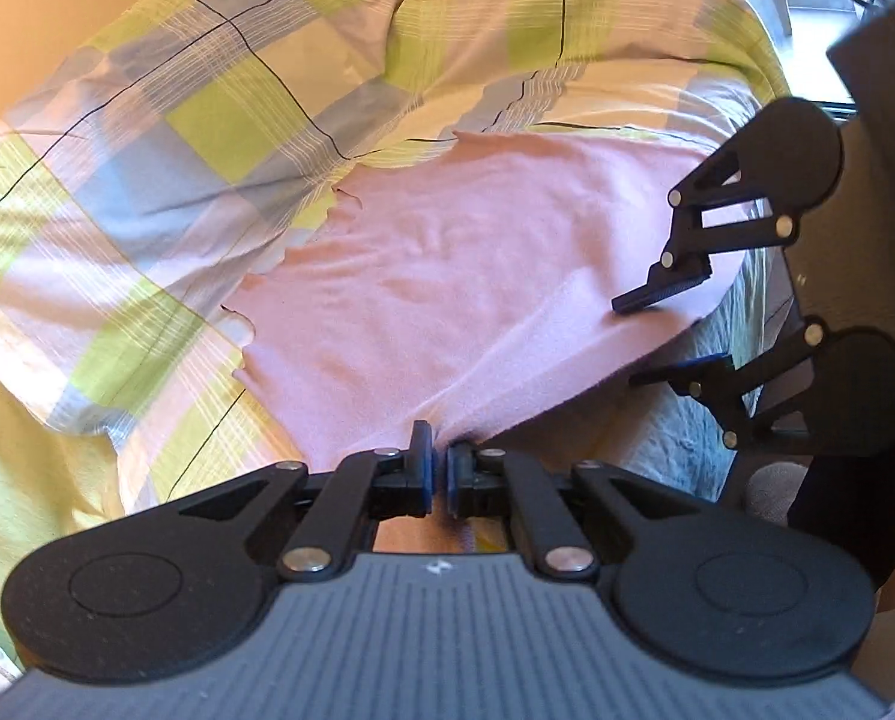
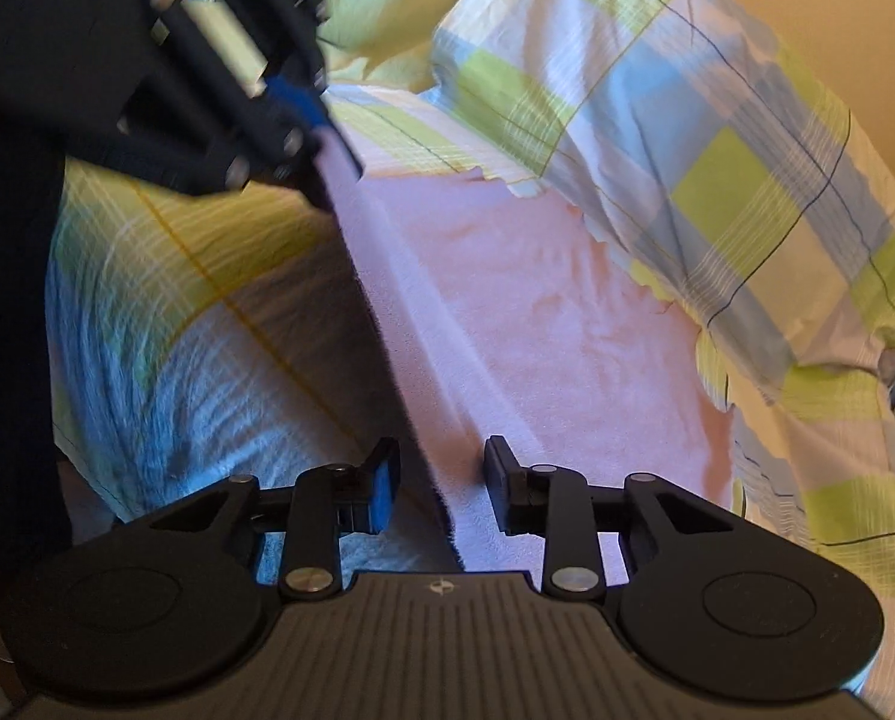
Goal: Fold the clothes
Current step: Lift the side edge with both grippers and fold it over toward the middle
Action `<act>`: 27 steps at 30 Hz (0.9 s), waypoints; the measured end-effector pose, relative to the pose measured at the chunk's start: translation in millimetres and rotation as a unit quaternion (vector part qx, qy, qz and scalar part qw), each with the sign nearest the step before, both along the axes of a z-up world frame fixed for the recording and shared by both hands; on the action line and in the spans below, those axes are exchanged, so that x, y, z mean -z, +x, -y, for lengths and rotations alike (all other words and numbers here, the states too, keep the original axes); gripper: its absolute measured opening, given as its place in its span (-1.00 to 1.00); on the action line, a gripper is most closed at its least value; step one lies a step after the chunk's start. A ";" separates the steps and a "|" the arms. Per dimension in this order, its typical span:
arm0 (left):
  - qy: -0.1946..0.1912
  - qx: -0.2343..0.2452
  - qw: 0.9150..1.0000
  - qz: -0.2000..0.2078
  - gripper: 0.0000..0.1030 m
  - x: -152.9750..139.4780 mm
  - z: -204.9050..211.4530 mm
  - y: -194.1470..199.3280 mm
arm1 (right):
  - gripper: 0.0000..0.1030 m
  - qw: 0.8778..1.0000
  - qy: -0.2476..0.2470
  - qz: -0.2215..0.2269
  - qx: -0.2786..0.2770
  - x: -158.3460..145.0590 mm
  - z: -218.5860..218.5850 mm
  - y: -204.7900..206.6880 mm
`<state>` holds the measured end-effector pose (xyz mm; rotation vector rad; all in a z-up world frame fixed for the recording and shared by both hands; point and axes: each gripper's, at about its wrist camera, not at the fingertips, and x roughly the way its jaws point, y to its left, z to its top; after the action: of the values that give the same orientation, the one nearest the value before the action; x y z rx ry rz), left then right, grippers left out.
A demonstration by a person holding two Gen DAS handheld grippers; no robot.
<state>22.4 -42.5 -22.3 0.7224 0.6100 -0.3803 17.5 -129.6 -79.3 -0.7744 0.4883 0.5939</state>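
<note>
A pink garment [image 1: 477, 276] lies spread on a bed, its far edge against a bunched checked quilt. My left gripper [image 1: 439, 462] is shut on the garment's near edge, and the cloth puckers into its pads. In the left wrist view my right gripper [image 1: 627, 342] stands open at the garment's right edge, one finger above the cloth and one below. In the right wrist view the pink garment [image 2: 537, 312] runs away from my right gripper [image 2: 441, 456]. Its dark-shadowed edge passes between the open fingers without being pressed. The left gripper [image 2: 327, 138] shows blurred at the upper left, on the cloth's far corner.
A green, blue and white checked quilt [image 1: 207, 120] is heaped along the garment's far side; the same quilt [image 2: 717, 150] fills the right of the right wrist view. Checked bedsheet [image 2: 207, 360] lies under the garment. A beige wall [image 1: 57, 0] stands behind. Dark clothing [image 2: 9, 360] fills the left edge.
</note>
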 end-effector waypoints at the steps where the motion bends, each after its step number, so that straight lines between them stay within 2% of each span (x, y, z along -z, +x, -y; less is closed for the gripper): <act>1: 0.003 0.002 1.000 0.002 -0.93 -1.1 0.3 -1.0 | -0.40 1.000 -0.009 0.006 0.001 4.8 -1.6 -0.1; 4: 0.013 0.008 1.000 0.007 -0.93 -2.3 0.7 -3.3 | -0.48 0.999 -0.036 0.032 0.015 16.3 3.2 5.1; 8: 0.021 0.016 1.000 0.009 -0.93 -0.7 -0.1 -2.2 | -0.59 0.995 -0.067 0.066 0.041 17.1 31.3 15.6; 14: 0.031 0.022 0.999 0.009 -0.93 0.5 0.3 -2.5 | -0.64 0.985 -0.144 0.086 0.047 27.8 85.1 33.3; 18: 0.056 0.033 0.998 0.010 -0.93 6.5 2.4 -3.1 | -0.72 0.979 -0.177 0.089 0.045 35.2 111.3 39.7; 22: 0.089 0.056 0.994 0.003 -0.93 15.1 4.3 -6.3 | -1.00 0.974 -0.202 0.095 0.033 43.7 123.2 40.2; 27: 0.109 0.079 0.991 -0.008 -0.96 13.8 -3.0 -20.8 | -1.00 0.976 -0.194 0.088 0.029 30.8 127.2 30.5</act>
<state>1.6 -39.6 -36.1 0.9804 0.6172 -0.4706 48.0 -256.8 -110.1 -1.1704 0.4666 0.3725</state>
